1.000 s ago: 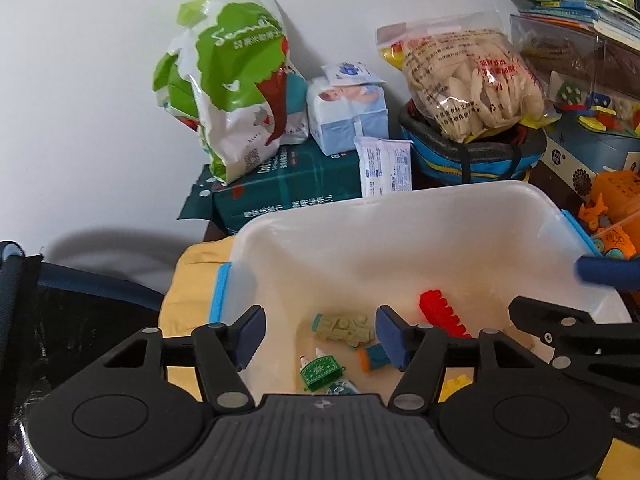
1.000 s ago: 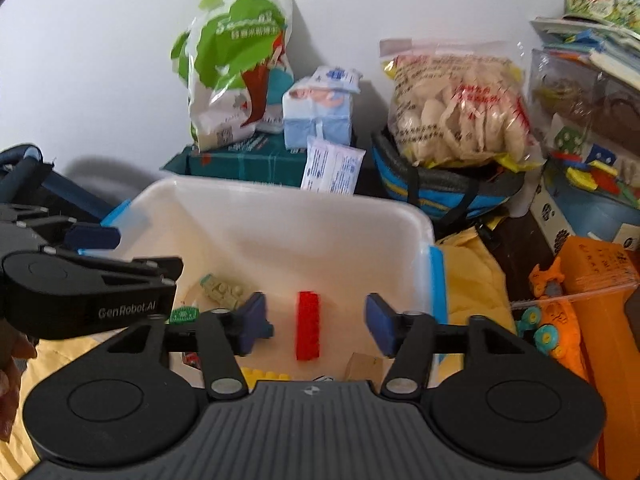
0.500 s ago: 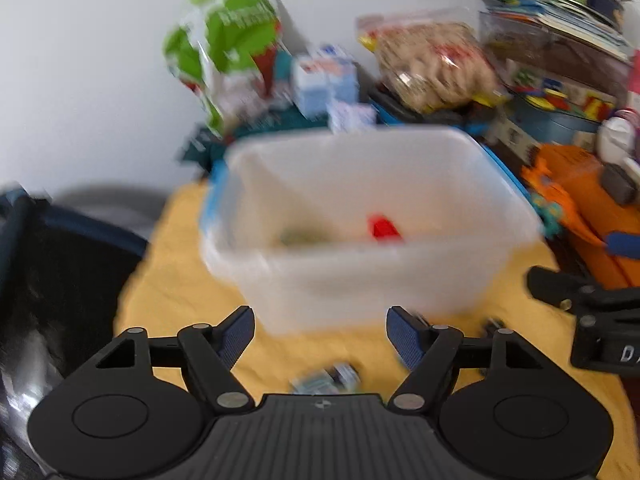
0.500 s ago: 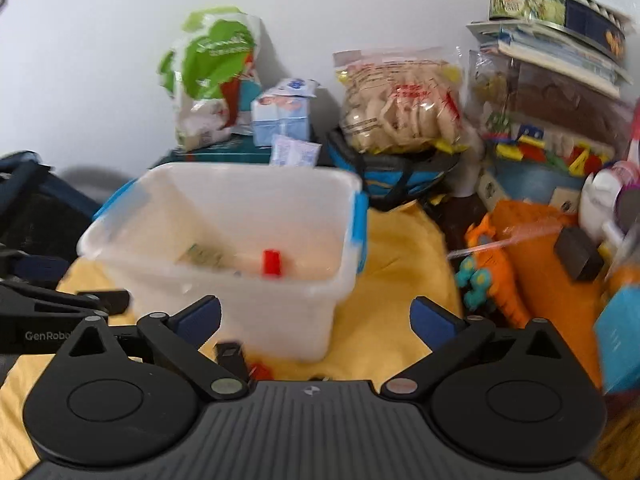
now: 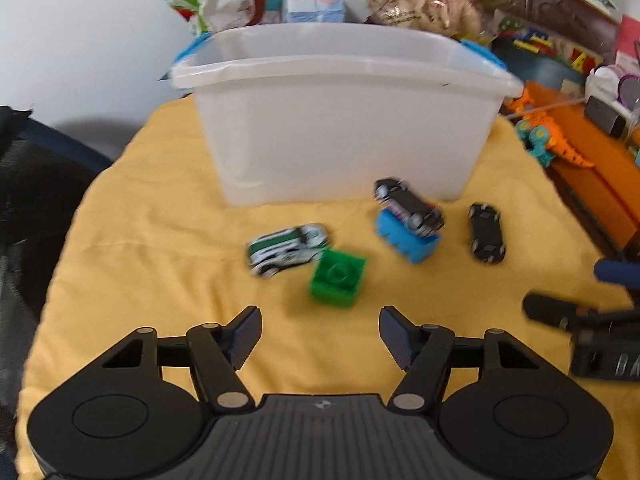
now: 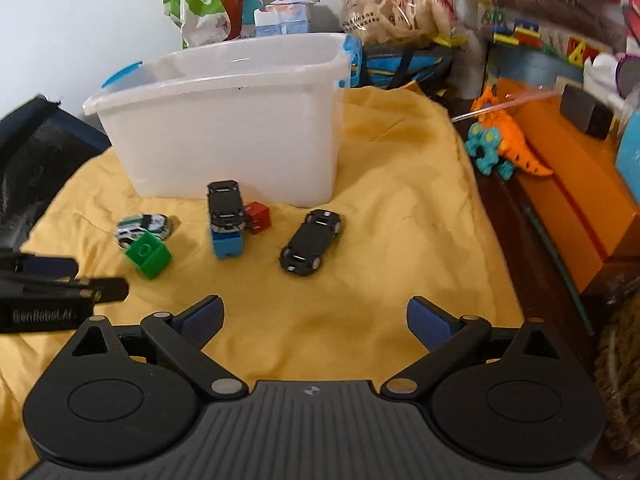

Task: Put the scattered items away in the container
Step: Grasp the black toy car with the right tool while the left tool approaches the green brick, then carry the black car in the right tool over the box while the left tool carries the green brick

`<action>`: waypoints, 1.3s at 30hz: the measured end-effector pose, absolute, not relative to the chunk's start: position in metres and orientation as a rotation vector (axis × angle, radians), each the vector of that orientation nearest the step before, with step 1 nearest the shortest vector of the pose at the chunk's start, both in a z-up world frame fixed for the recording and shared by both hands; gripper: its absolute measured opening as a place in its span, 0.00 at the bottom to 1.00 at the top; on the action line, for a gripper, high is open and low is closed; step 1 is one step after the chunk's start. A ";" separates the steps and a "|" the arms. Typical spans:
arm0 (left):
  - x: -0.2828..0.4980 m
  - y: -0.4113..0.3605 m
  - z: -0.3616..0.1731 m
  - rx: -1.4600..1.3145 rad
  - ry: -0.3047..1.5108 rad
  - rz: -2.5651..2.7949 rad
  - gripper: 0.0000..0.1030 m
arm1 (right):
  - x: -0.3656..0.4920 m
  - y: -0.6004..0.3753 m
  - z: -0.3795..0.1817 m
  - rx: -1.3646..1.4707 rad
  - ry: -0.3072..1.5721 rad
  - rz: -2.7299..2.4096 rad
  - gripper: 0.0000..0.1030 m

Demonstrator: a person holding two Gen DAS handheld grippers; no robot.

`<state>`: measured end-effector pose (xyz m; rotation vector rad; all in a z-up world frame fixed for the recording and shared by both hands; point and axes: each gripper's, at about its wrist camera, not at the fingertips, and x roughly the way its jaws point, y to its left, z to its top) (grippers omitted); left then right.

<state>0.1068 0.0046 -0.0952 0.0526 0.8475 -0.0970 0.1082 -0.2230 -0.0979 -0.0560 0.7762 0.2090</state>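
A translucent white container [image 5: 344, 120] [image 6: 224, 136] stands on a yellow cloth [image 5: 160, 240]. In front of it lie a green block [image 5: 338, 278] [image 6: 149, 256], a white-and-green toy car [image 5: 286, 249] [image 6: 142, 228], a blue block [image 5: 404, 240] [image 6: 226, 244] with a black car [image 5: 408, 206] [image 6: 225, 204] lying on it, a red block [image 6: 258, 218], and another black car [image 5: 486, 232] [image 6: 312, 242]. My left gripper [image 5: 320, 320] hovers just short of the green block, its jaws closing on nothing. My right gripper [image 6: 315, 308] stands wide short of the lone black car, closing slightly, nothing between its fingers.
An orange-and-teal dinosaur toy [image 6: 500, 148] and an orange box [image 6: 580, 208] sit to the right of the cloth. Snack bags [image 6: 400, 4] and cartons crowd the wall behind the container. A dark mesh bag [image 6: 36, 148] lies at the left edge.
Both grippers have drawn back and down from above the container to low over the cloth in front of it. The scattered toys have come into view. The right jaws stand wider.
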 end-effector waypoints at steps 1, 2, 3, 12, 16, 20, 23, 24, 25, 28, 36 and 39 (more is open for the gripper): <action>0.112 0.002 -0.098 0.065 0.842 -0.100 0.67 | 0.109 -0.223 -0.099 -0.058 0.778 0.216 0.98; 0.119 -0.002 -0.103 0.085 0.845 -0.114 0.67 | 0.111 -0.224 -0.100 -0.056 0.781 0.224 0.98; 0.124 -0.008 -0.107 0.108 0.855 -0.132 0.67 | 0.113 -0.226 -0.101 -0.055 0.781 0.229 0.97; 0.145 -0.008 -0.117 0.109 0.909 -0.204 0.33 | 0.142 -0.215 -0.115 -0.075 0.820 0.259 0.69; 0.137 -0.004 -0.116 0.097 0.909 -0.225 0.33 | 0.166 -0.208 -0.124 -0.023 0.819 0.247 0.70; 0.133 0.003 -0.116 0.073 0.909 -0.231 0.33 | 0.182 -0.195 -0.135 -0.072 0.837 0.219 0.64; 0.131 0.004 -0.114 0.091 0.902 -0.225 0.33 | 0.177 -0.190 -0.131 -0.109 0.823 0.229 0.37; 0.130 0.003 -0.113 0.091 0.901 -0.222 0.33 | 0.173 -0.190 -0.129 -0.105 0.826 0.235 0.32; 0.129 0.003 -0.110 0.093 0.900 -0.217 0.33 | 0.170 -0.191 -0.127 -0.099 0.831 0.236 0.32; 0.122 -0.001 -0.100 0.103 0.880 -0.218 0.33 | 0.156 -0.194 -0.123 -0.074 0.842 0.241 0.32; 0.104 -0.004 -0.062 0.128 0.811 -0.232 0.33 | 0.122 -0.200 -0.098 -0.044 0.841 0.229 0.32; 0.101 -0.006 -0.043 0.143 0.765 -0.236 0.33 | 0.121 -0.200 -0.082 -0.032 0.831 0.217 0.32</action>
